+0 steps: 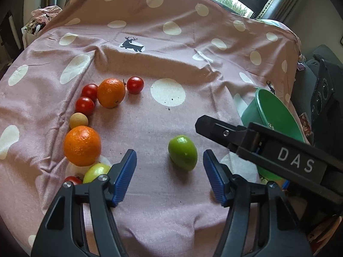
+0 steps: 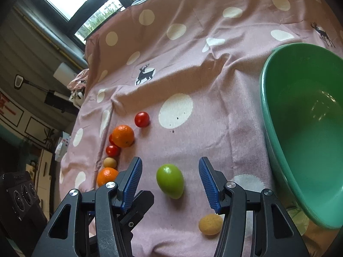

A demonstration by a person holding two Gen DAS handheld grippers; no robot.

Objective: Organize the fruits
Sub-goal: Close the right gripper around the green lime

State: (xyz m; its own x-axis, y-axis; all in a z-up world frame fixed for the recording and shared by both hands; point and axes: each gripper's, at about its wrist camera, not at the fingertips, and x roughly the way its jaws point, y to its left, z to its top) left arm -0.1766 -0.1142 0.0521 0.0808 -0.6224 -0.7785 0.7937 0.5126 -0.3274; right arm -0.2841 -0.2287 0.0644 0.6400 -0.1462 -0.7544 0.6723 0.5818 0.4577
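Note:
A green egg-shaped fruit (image 1: 182,152) (image 2: 170,181) lies on the pink dotted cloth (image 1: 163,42). My right gripper (image 2: 170,184) straddles it, with the blue pads (image 2: 209,184) on either side and gaps showing, so it is open. My left gripper (image 1: 169,175) is open too; the fruit sits just beyond its tips, nearer the right pad. The right gripper's black body (image 1: 278,154) crosses the left wrist view on the right. A green bowl (image 2: 300,141) (image 1: 276,115) stands empty to the right of the fruit.
At the left a curved row holds two oranges (image 1: 111,93) (image 1: 82,145), three cherry tomatoes (image 1: 135,85), a small tan fruit (image 1: 78,120) and a yellow-green fruit (image 1: 96,172). A small yellow fruit (image 2: 210,224) lies by my right finger. The cloth drops off at the far edge.

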